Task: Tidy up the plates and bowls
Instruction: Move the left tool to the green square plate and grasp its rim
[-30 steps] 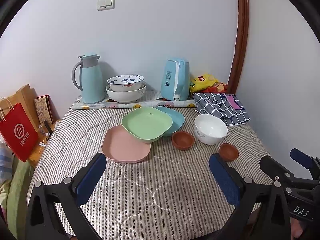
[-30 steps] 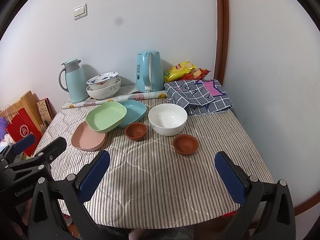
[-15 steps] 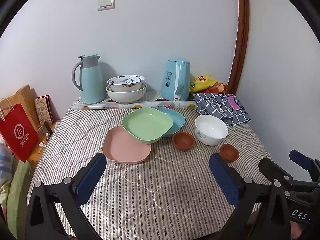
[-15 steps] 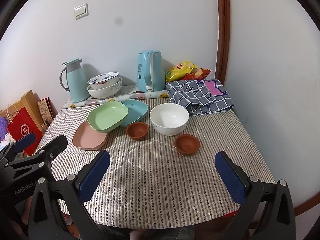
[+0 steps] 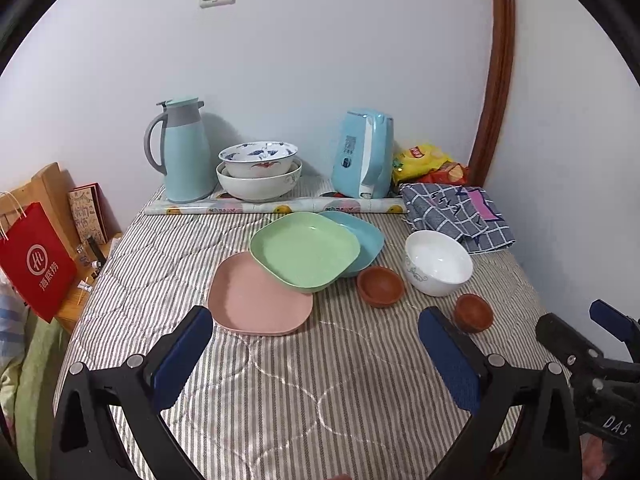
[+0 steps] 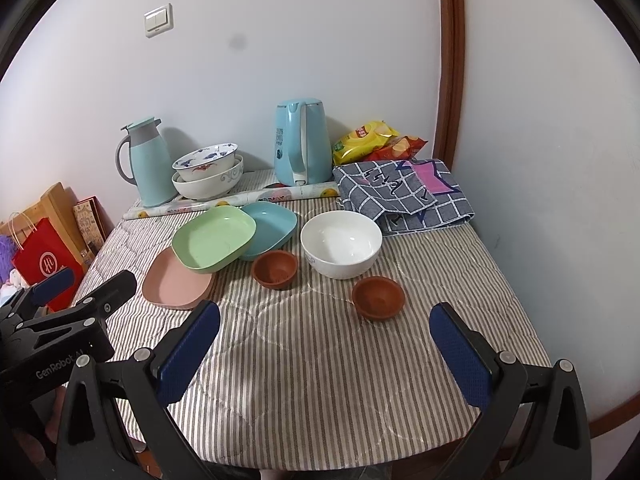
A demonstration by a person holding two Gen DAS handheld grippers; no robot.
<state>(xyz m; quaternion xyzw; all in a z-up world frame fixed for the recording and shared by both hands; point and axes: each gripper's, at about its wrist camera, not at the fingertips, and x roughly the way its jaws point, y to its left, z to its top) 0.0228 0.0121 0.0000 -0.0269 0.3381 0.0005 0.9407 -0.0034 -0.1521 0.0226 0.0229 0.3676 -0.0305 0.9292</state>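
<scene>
Left wrist view looks across a table [image 5: 280, 392] covered in a striped quilted cloth, with the left gripper [image 5: 316, 352] hovering above the near edge, its blue-padded jaws spread wide and holding nothing. Beyond it lies a pink plate [image 5: 256, 300] flat on the cloth; a green plate [image 5: 304, 252] rests tilted, partly on the pink one and partly over a blue plate [image 5: 360, 232] behind it. Just right of the plates sits a small brown bowl [image 5: 380, 286], then a white bowl [image 5: 438, 260], and nearer the table's front a second small brown bowl [image 5: 473, 313], standing apart from the others. Against the wall at the back are a pale blue thermos jug [image 5: 184, 152], two patterned bowls [image 5: 259, 168] nested one in the other, a blue electric kettle [image 5: 364, 156], yellow snack bags [image 5: 424, 160] and a folded checked cloth [image 5: 456, 212]. A rolled printed sheet [image 5: 272, 206] lies along in front of the jug and kettle. A red paper bag [image 5: 36, 260] stands off the table's left side. From the right wrist view, the right gripper [image 6: 324, 340] hangs above the near part of the table, jaws likewise wide apart and empty, with the second brown bowl just ahead between its fingers' line of sight and the white bowl beyond it.
</scene>
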